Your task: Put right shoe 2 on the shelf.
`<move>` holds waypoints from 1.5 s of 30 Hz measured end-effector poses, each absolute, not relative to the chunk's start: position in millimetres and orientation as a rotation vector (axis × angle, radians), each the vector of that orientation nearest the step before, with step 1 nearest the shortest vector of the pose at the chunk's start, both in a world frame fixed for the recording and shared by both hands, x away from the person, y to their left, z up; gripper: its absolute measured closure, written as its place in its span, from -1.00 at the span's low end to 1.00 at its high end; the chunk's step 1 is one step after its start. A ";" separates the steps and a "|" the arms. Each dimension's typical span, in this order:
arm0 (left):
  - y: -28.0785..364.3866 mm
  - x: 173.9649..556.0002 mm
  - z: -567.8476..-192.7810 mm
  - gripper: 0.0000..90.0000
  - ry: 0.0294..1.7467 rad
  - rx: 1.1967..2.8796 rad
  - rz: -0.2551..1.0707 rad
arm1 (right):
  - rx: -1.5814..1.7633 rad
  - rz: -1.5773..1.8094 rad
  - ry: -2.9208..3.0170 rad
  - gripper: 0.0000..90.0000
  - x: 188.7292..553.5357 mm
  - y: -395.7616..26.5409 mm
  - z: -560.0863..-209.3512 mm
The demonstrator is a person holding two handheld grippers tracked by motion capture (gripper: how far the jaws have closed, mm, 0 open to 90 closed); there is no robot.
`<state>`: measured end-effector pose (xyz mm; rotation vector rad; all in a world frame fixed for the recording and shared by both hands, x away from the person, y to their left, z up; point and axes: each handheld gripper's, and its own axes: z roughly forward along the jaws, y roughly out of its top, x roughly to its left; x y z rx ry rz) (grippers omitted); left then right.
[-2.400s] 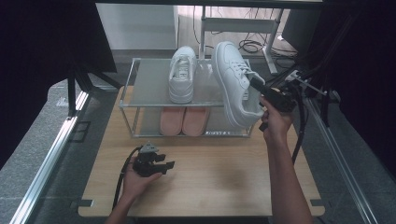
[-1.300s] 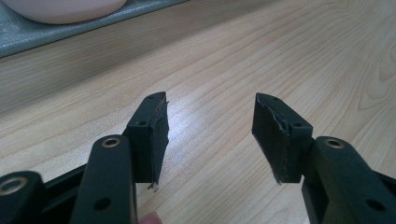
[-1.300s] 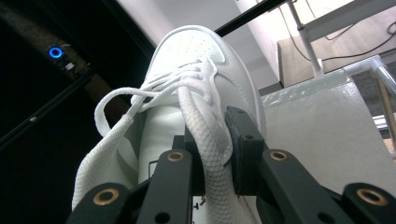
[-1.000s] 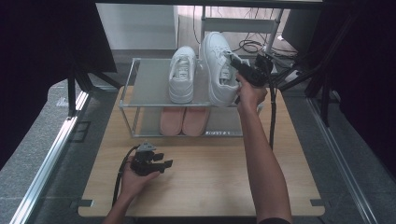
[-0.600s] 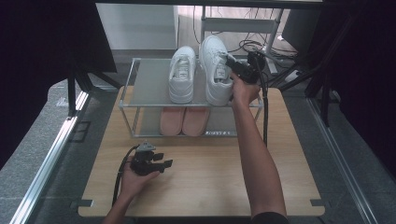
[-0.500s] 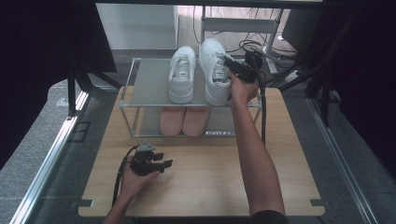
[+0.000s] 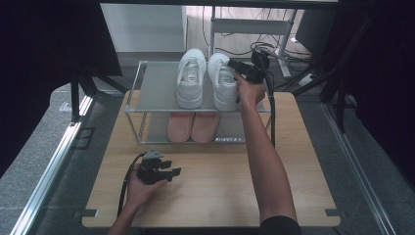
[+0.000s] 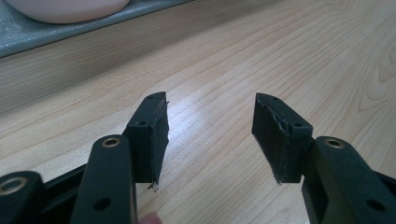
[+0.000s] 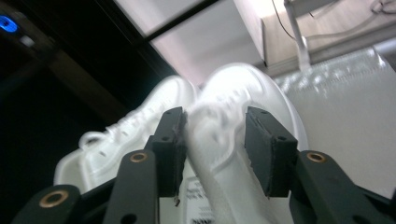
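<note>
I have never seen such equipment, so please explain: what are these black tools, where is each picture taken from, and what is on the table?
A person holds a hand-operated gripper in each hand. The high view looks down on the wooden table. On it stands a two-level shoe rack, with a pair of white sneakers on top and pink shoes below. The other two pictures come from cameras on the grippers. The left gripper rests open over the table, holding nothing. The right gripper has just been opening; the right-hand white sneaker sits between its jaws.

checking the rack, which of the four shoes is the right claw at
The right-hand white sneaker on the top shelf; the right claw straddles its tongue, jaws just opening. The other white sneaker and the pink pair sit clear.
</note>
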<state>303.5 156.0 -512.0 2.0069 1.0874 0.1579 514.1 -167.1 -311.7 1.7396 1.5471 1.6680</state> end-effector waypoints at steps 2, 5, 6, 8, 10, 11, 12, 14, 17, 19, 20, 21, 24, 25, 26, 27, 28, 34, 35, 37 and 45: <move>155.8 303.6 -511.9 0.03 1.087 2.007 0.158 | 1.709 1.701 1.548 0.30 510.2 -168.9 -305.9; 155.7 303.8 -511.4 0.03 1.088 2.000 0.157 | 1.652 1.688 1.575 0.34 501.7 -169.1 -300.1; 156.0 304.0 -511.2 0.03 1.091 2.000 0.157 | 1.638 1.688 1.575 0.36 498.5 -170.4 -299.1; 156.9 304.3 -512.2 0.03 1.094 2.003 0.151 | 1.619 1.703 1.571 0.44 491.5 -175.8 -298.1; 156.6 304.3 -512.8 0.03 1.101 2.006 0.156 | 1.603 1.718 1.569 0.53 484.5 -183.6 -298.0; 156.5 304.2 -512.2 0.03 1.100 2.004 0.155 | 1.592 1.720 1.574 0.58 481.0 -188.2 -298.5; 156.2 304.1 -511.4 0.03 1.099 2.002 0.157 | 1.587 1.721 1.578 0.63 477.3 -192.3 -298.9; 155.8 304.3 -511.0 0.03 1.100 1.999 0.159 | 1.578 1.712 1.591 0.70 470.2 -200.3 -301.1; 155.6 304.6 -511.2 0.03 1.103 2.002 0.165 | 1.580 1.710 1.624 0.83 461.3 -211.7 -307.3; 156.0 304.6 -510.6 0.03 1.104 1.998 0.168 | 1.566 1.689 1.652 0.93 455.7 -217.5 -313.0; 156.3 304.5 -510.2 0.03 1.104 1.997 0.169 | 1.563 1.681 1.669 0.98 453.2 -219.5 -316.3; 156.7 304.5 -509.8 0.03 1.105 1.996 0.172 | 1.556 1.677 1.683 0.99 450.9 -221.1 -320.1; 157.7 304.7 -509.1 0.03 1.105 1.993 0.176 | 1.542 1.651 1.735 1.00 444.5 -221.3 -331.3; 157.9 304.6 -508.9 0.03 1.105 1.992 0.177 | 1.538 1.642 1.752 1.00 442.6 -220.5 -334.9; 157.8 304.3 -508.7 0.03 1.105 1.990 0.177 | 1.534 1.633 1.764 1.00 440.8 -219.5 -338.3; 158.0 304.0 -508.5 0.03 1.100 1.995 0.178 | 1.529 1.623 1.777 1.00 439.5 -218.4 -341.7; 158.1 303.9 -508.3 0.03 1.095 1.999 0.178 | 1.532 1.614 1.788 1.00 438.3 -217.2 -344.4; 158.1 302.4 -507.1 0.03 1.090 1.998 0.181 | 1.522 1.586 1.830 1.00 435.4 -208.9 -354.9; 158.5 302.4 -506.8 0.03 1.091 1.997 0.181 | 1.520 1.587 1.834 1.00 435.3 -207.0 -355.6; 159.3 302.4 -506.7 0.03 1.091 1.997 0.182 | 1.509 1.575 1.826 1.00 434.6 -204.5 -355.0; 158.7 302.1 -507.3 0.03 1.094 2.001 0.182 | 1.498 1.598 1.842 1.00 434.0 -192.2 -355.0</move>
